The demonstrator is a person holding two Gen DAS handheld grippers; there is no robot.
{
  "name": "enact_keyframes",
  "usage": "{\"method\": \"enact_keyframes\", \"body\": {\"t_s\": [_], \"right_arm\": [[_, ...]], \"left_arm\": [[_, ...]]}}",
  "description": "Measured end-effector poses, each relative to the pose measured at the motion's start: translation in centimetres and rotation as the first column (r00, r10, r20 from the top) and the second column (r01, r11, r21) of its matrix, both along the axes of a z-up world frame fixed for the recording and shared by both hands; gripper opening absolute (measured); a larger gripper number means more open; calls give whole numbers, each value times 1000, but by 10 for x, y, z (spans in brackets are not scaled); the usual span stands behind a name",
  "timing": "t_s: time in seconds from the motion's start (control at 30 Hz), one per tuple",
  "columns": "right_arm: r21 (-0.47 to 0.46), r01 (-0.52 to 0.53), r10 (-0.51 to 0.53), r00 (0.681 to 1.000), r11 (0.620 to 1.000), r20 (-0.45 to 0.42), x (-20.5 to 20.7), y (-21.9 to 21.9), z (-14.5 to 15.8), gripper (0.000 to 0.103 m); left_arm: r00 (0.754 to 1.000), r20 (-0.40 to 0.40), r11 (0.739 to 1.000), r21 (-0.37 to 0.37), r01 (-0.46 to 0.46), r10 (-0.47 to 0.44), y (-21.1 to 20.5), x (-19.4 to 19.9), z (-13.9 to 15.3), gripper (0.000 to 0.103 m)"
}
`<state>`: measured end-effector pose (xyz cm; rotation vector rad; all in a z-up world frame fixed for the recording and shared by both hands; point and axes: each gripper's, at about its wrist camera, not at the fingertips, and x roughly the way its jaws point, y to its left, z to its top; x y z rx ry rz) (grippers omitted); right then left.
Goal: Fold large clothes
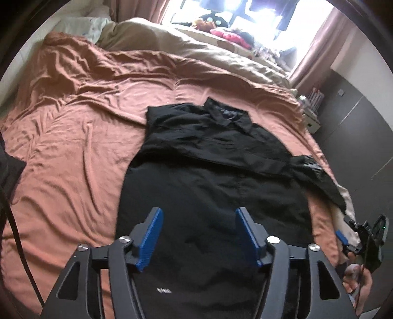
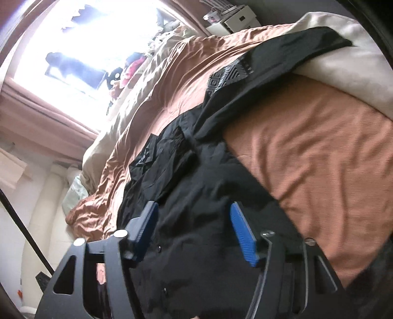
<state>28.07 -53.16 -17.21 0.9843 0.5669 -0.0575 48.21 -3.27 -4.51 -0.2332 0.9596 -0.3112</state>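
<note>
Wide bed (image 1: 81,137) under a rumpled rust-orange sheet, beige duvet (image 1: 201,49) bunched along the far side ahead of the left gripper (image 1: 199,235), pale pillow (image 1: 83,27) up at the far left. Bright window (image 1: 245,14) beyond, washed out by glare, framed by dusty-pink curtains (image 1: 316,46); heap of red and dark clutter (image 1: 228,34) on the sill side. Dark cabinet fronts (image 1: 361,137) to the right, small white box (image 1: 312,122) on the floor by the bed's corner. Black shirt (image 1: 216,171) spread flat on the sheet, directly ahead of and beneath the left gripper, collar pointing away, one sleeve folded across the chest, the other sleeve with a patterned grey patch trailing off to the right toward the bed's edge. Small white print low on the cloth, too blurred to read. Left gripper released, blue pads apart, nothing between them, hovering above the hem end. Right gripper (image 2: 194,233) likewise released, pads spread over the shirt's lower edge, nothing pinched; seen also at the right rim of the left view, in a hand (image 1: 358,282). Same patterned patch (image 2: 228,76) up ahead of the right gripper, near a cream duvet corner.
</note>
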Motion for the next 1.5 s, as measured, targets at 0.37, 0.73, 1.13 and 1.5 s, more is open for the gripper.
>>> {"method": "enact_keyframes", "body": {"t_s": [0.37,0.73,1.13,1.5], "right_arm": [[55,92,-95,993,994,67,-110,-63,8,70],[149,176,-199,967,973,160,-169,-136,-17,70],[235,172,-212,964,957,159,-110,-196,-57,63],[232,251,-268,962,940,44,-32,-238,-78,50]], "left_arm": [[993,105,998,-28,61,-58,-57,-69,52,84],[984,127,992,-2,125,-124,-136,-71,56,84],[982,112,987,56,148,-153,-200,-19,27,84],[984,52,981,106,162,-168,-222,38,-13,84]]}}
